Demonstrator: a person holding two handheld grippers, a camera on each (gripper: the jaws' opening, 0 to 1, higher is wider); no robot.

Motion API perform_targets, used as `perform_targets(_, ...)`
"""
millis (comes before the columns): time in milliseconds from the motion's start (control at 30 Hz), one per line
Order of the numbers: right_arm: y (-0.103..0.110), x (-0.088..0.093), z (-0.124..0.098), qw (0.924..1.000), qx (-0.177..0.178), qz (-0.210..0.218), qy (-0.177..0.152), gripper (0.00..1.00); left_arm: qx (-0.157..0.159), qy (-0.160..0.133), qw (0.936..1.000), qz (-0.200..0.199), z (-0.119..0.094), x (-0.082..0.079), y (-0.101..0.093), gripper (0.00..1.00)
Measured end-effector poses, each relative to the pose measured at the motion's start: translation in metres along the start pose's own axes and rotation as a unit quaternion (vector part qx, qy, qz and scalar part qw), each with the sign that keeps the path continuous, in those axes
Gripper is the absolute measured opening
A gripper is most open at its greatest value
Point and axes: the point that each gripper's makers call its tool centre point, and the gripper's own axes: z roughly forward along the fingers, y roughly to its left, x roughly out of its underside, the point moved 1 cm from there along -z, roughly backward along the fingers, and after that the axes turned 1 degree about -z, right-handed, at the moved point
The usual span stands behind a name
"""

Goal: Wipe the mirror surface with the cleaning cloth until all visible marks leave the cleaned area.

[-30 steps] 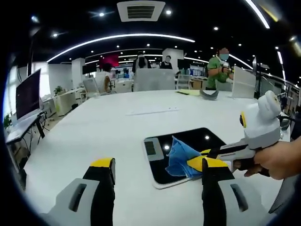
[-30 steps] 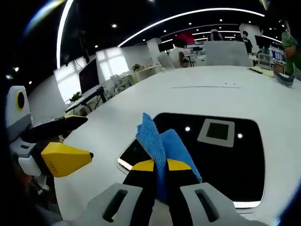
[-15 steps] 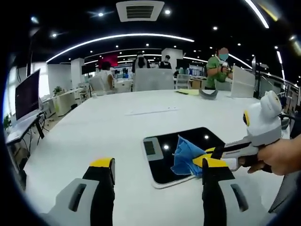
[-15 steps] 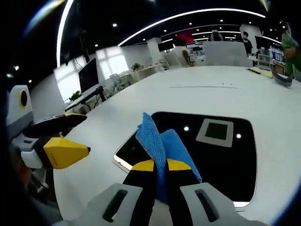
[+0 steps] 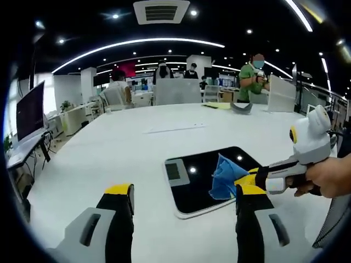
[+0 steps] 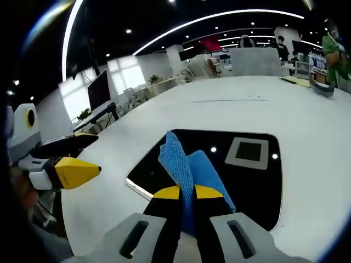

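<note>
The blue cloth (image 6: pixel 186 167) is clamped between the closed jaws of the right gripper (image 6: pixel 186 193) and pressed onto the mirror (image 6: pixel 219 181). The jaws of the left gripper (image 5: pixel 181 192) are held wide apart above the white table (image 5: pixel 109 153). No writing can be read. The mirror is seen as a dark rounded rectangle with ceiling lights reflected in it and a grey square patch (image 6: pixel 248 152) on it.

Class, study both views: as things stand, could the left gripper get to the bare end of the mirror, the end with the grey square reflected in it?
Probably yes. The left gripper hangs open above bare white table, nothing lying between it and the mirror. The right gripper, shut on the blue cloth, works the mirror's other end.
</note>
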Motion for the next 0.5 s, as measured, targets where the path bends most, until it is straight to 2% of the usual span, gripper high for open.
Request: perform_targets(500,-0.0031,-0.0006,-0.0031,0.9999,0.003,0.010,-0.007,0.03,0.001,0.000,1.0000,0.002,0.0000,-0.0007,-0.0005,0.76)
